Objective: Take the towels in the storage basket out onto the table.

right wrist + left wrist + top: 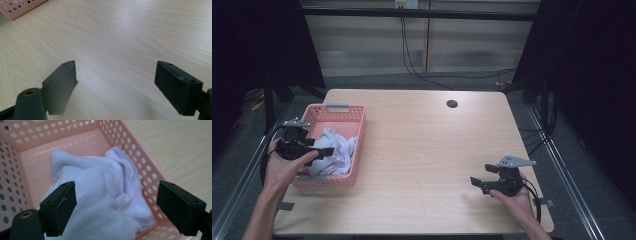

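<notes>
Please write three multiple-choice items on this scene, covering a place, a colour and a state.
1. Where does the white cloth lie?
A. in the basket
B. on the bare table
C. on the floor

2. What colour is the basket?
A. blue
B. pink
C. green

3. How do the jaws of the right gripper stand?
A. shut on the cloth
B. shut with nothing between
C. open over bare wood

Key: 1 A, perforated walls surround the cloth; 2 B, its walls show pink; 3 C, its own view shows wood grain between parted jaws.

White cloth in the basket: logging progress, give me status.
Left gripper open above the white cloth, not gripping. Cloth bunched inside pink basket. Right gripper open over bare table. Nothing in the way.
</notes>
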Available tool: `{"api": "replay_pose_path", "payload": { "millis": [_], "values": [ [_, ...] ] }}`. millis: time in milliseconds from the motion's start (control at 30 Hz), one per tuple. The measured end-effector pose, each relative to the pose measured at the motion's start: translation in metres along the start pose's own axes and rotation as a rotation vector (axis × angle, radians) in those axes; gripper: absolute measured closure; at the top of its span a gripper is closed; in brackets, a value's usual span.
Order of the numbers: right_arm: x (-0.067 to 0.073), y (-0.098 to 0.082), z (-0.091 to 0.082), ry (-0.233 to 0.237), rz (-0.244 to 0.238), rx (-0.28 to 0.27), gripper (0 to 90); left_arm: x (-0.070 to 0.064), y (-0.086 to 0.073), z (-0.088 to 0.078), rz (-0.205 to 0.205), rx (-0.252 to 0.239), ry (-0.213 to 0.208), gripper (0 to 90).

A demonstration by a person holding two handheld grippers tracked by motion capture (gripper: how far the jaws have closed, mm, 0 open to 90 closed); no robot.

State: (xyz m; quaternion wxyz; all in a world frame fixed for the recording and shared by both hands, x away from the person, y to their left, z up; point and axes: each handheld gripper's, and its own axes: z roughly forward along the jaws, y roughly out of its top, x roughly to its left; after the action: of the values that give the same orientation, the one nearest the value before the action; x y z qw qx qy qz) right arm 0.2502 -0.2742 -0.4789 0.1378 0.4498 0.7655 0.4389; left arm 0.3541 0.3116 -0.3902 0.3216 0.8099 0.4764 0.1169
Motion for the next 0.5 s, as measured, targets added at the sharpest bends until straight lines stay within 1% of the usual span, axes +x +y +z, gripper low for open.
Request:
{"api": "replay_pose_path", "payload": {
  "millis": [33,67,133,167,200,233,267,300,333,367,400,433,467,500],
  "values": [
    [0.001,0.0,0.0,0.002,-0.002,0.001,17.9,0.007,0.002,0.003,-0.007,0.016,0.007,16.2],
    [0.001,0.0,0.0,0.002,-0.002,0.001,17.9,0.007,0.002,0.003,-0.007,0.016,0.007,16.3],
    [0.0,0.0,0.0,0.004,-0.003,0.004,17.9,0.016,0.002,0.011,-0.035,0.029,0.008,16.3],
    [0.0,0.0,0.0,0.004,-0.003,0.005,17.9,0.018,0.002,0.014,-0.04,0.04,0.007,16.2],
    [0.0,0.0,0.0,0.004,-0.003,0.005,17.9,0.018,0.002,0.014,-0.04,0.04,0.007,16.2],
    [0.0,0.0,0.0,0.002,-0.004,0.005,18.0,0.022,0.002,0.017,-0.041,0.063,0.009,16.2],
    [0.0,0.0,0.0,-0.003,-0.008,0.005,18.0,0.024,0.002,0.02,-0.047,0.076,0.002,16.2],
    [0.001,0.0,0.0,0.004,-0.007,0.006,18.0,0.026,0.001,0.024,-0.062,0.092,-0.007,16.2],
    [0.001,0.0,0.0,0.004,-0.007,0.006,18.0,0.026,0.001,0.024,-0.062,0.092,-0.007,16.2],
    [0.001,0.0,0.0,0.004,-0.007,0.007,18.0,0.03,0.002,0.026,-0.068,0.116,-0.033,16.2],
    [0.001,0.0,0.001,0.009,-0.011,0.007,18.0,0.03,0.002,0.028,-0.05,0.12,-0.003,15.9],
    [0.001,0.0,0.002,0.011,-0.007,0.009,18.0,0.029,0.002,0.03,-0.037,0.138,0.03,16.1],
    [0.0,0.0,0.002,0.02,-0.003,0.007,18.0,0.031,0.003,0.033,-0.042,0.158,0.017,16.1],
    [0.0,0.0,0.003,0.03,0.007,0.012,18.0,0.033,0.002,0.036,-0.05,0.164,0.011,15.6]
  ]
}}
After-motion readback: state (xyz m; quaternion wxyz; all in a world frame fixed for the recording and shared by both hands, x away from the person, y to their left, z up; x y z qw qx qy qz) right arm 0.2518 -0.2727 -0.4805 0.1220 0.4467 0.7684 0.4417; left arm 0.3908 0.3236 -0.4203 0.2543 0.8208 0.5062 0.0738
